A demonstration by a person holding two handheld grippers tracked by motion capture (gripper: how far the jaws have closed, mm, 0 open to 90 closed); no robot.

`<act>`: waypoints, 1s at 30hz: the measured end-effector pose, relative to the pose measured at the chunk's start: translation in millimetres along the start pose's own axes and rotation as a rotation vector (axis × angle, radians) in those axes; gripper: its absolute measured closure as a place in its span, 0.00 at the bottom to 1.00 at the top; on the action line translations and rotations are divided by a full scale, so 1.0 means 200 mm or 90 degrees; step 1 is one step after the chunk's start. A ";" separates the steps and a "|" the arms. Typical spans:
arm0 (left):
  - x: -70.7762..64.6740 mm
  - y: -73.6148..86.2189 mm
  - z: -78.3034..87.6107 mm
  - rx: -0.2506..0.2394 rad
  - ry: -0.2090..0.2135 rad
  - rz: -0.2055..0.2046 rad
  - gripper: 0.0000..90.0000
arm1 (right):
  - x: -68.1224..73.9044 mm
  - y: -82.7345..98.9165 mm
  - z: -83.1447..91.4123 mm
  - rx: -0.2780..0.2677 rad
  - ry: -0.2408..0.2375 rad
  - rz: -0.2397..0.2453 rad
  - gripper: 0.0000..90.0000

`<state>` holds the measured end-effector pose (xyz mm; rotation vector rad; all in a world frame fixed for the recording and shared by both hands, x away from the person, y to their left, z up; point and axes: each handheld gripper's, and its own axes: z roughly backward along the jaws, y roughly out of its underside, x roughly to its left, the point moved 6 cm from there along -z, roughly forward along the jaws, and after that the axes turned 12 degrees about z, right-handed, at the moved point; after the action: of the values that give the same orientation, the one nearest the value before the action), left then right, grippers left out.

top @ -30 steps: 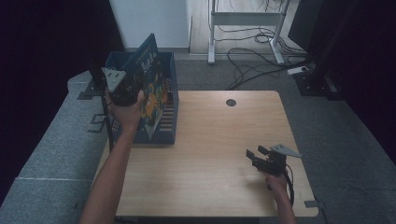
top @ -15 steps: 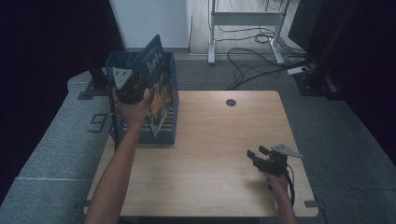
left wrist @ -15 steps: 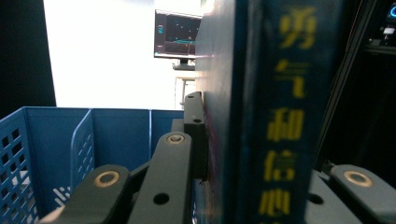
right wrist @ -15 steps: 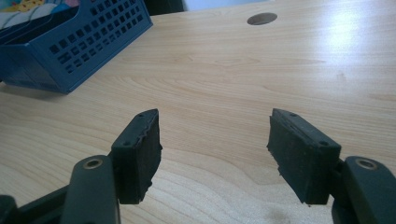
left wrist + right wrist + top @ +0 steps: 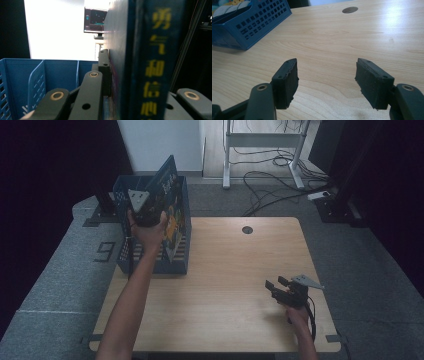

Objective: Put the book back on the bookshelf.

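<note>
A blue slotted crate [image 5: 155, 264] stands on the left side of the wooden table [image 5: 225, 265]. A dark blue book [image 5: 168, 187] stands tilted in it and rises above the rim. My left gripper [image 5: 150, 205] is over the crate, shut on that book. In the left gripper view the book's spine [image 5: 155, 62] with yellow characters sits between the jaws, with the crate's inner wall [image 5: 62, 72] behind. My right gripper [image 5: 274, 286] rests low near the table's front right, open and holding nothing. In its own view the right gripper [image 5: 327, 75] has bare wood between the pads.
A round cable hole [image 5: 247, 230] is at the table's far middle. Other colourful books [image 5: 175, 225] fill the crate's right side. Cables and a metal frame [image 5: 260, 140] lie on the floor behind. The crate's corner [image 5: 249, 27] lies far left of the right gripper.
My left gripper has shifted a little to the right over the crate with the book in it. The right gripper has stayed in place.
</note>
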<state>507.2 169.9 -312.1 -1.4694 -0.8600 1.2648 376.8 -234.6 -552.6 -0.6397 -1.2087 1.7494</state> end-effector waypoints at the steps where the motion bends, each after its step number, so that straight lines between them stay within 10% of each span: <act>1: 0.00 0.00 0.00 -0.001 -0.001 0.002 0.91 | 0.00 0.00 0.00 0.001 0.003 0.005 0.38; 16: -0.03 0.05 -0.05 -0.046 -0.004 -0.023 0.91 | 0.02 -0.01 0.01 -0.001 0.002 0.015 0.38; 30: 0.02 0.23 -0.11 -0.005 -0.014 -0.024 0.91 | 0.01 -0.01 0.02 -0.002 0.002 0.015 0.37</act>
<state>525.7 156.0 -357.2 -1.4403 -0.9046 1.2534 373.9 -233.3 -549.3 -0.6605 -1.2064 1.7659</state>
